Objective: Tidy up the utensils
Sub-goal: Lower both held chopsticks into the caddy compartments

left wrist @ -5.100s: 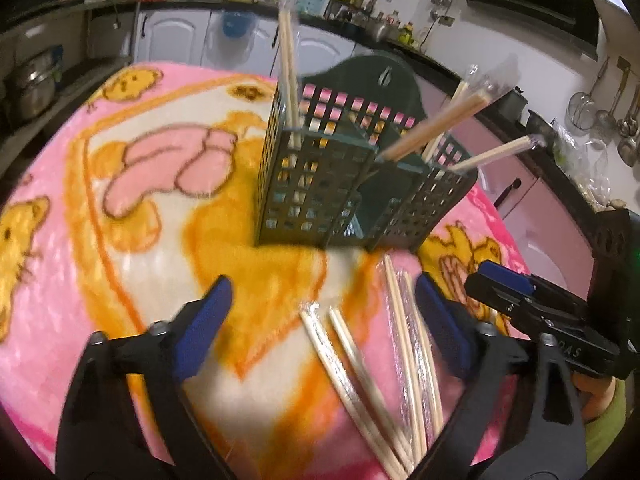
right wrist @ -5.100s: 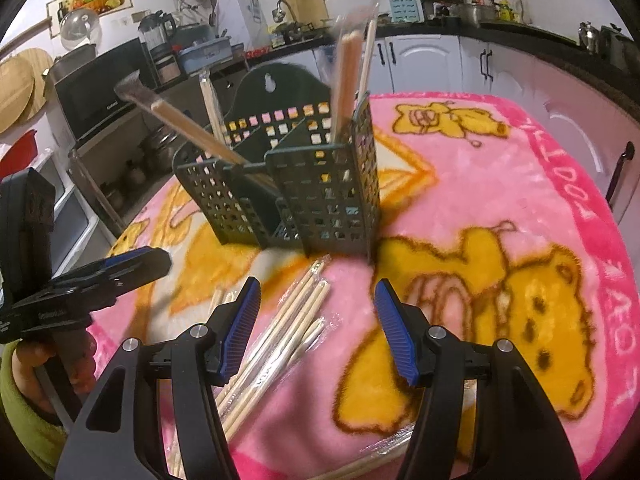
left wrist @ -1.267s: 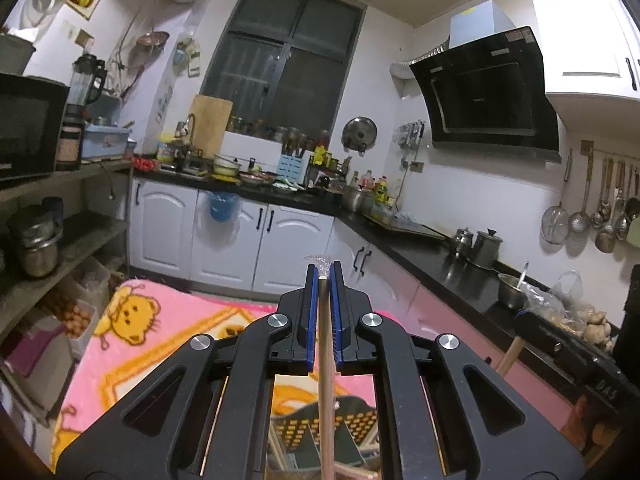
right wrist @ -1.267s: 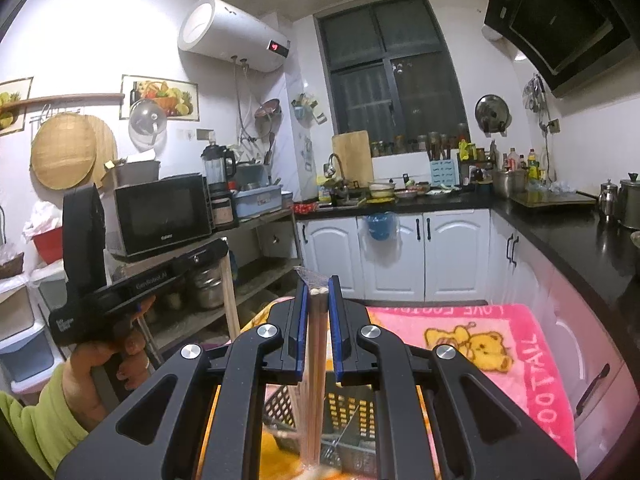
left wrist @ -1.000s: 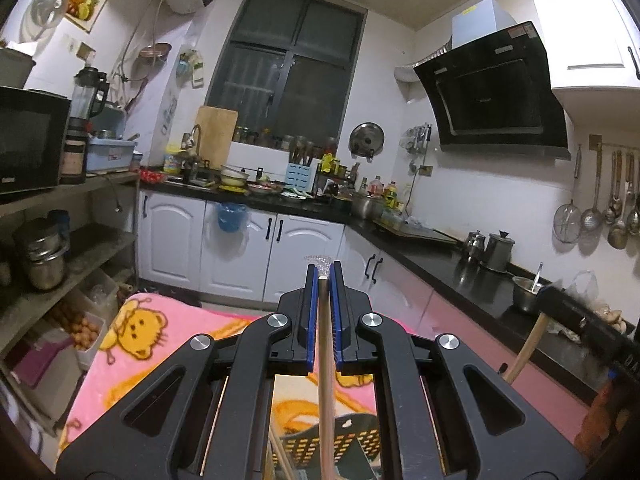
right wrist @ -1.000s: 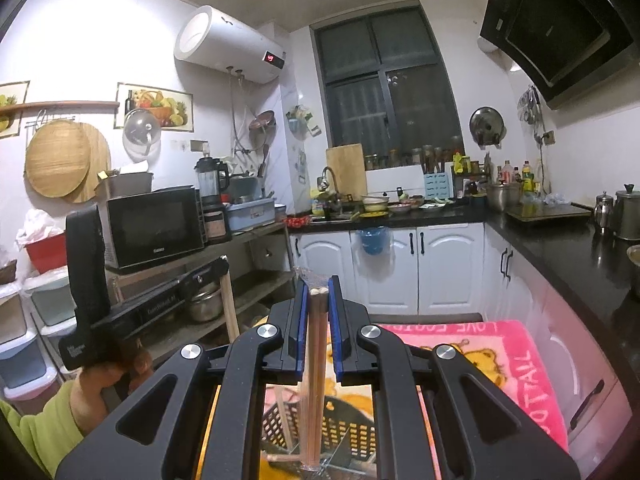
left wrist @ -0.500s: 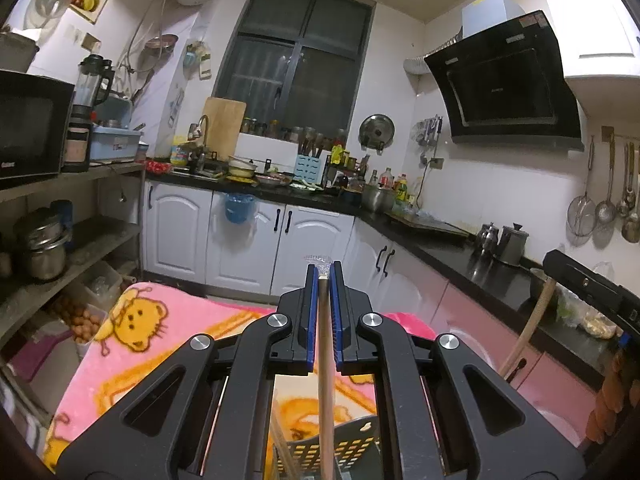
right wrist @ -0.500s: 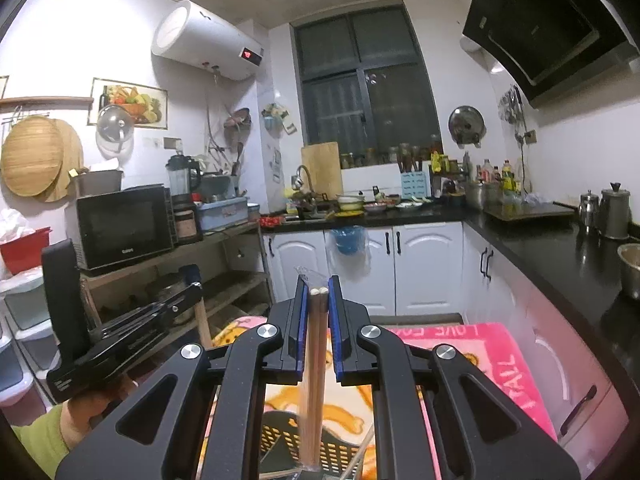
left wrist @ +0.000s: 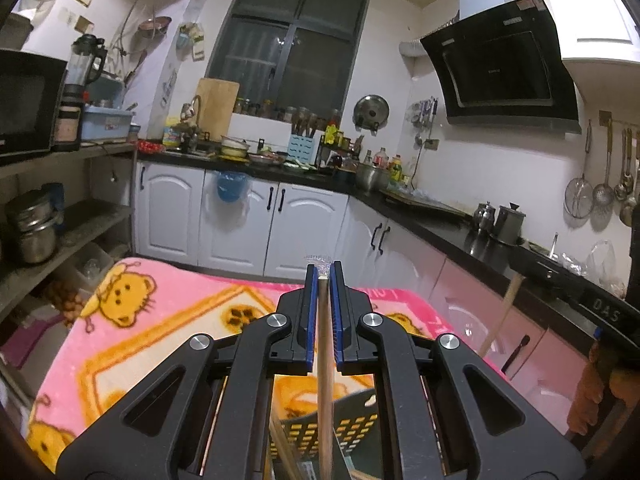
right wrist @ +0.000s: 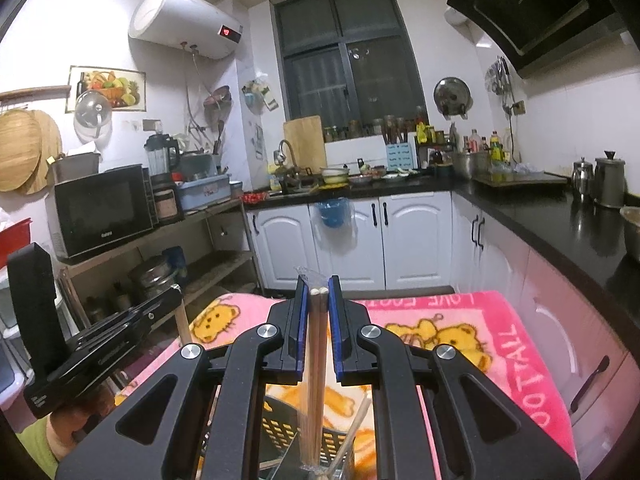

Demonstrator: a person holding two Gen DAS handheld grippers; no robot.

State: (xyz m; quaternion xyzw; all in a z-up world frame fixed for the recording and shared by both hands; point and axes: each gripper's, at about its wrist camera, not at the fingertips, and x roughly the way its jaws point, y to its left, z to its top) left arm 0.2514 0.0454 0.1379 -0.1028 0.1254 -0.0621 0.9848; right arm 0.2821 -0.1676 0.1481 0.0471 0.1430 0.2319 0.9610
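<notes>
Grippers both clamped: left gripper [left wrist: 324, 280] pinches one wrapped chopstick [left wrist: 325, 380], right gripper [right wrist: 319, 292] a wrapped chopstick pair [right wrist: 314, 380], above the slotted basket [right wrist: 280, 428].

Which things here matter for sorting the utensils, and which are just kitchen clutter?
Job: left gripper, its chopstick; right gripper, its wrapped chopsticks; dark basket.
Clutter: blanket, microwave, kettles, cutting board.

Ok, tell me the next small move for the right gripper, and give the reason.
Probably lower it a little further, then open. The right gripper is shut on a wrapped pair of chopsticks held upright, with their lower ends at the top of the dark utensil basket below, seemingly not yet seated inside.
</notes>
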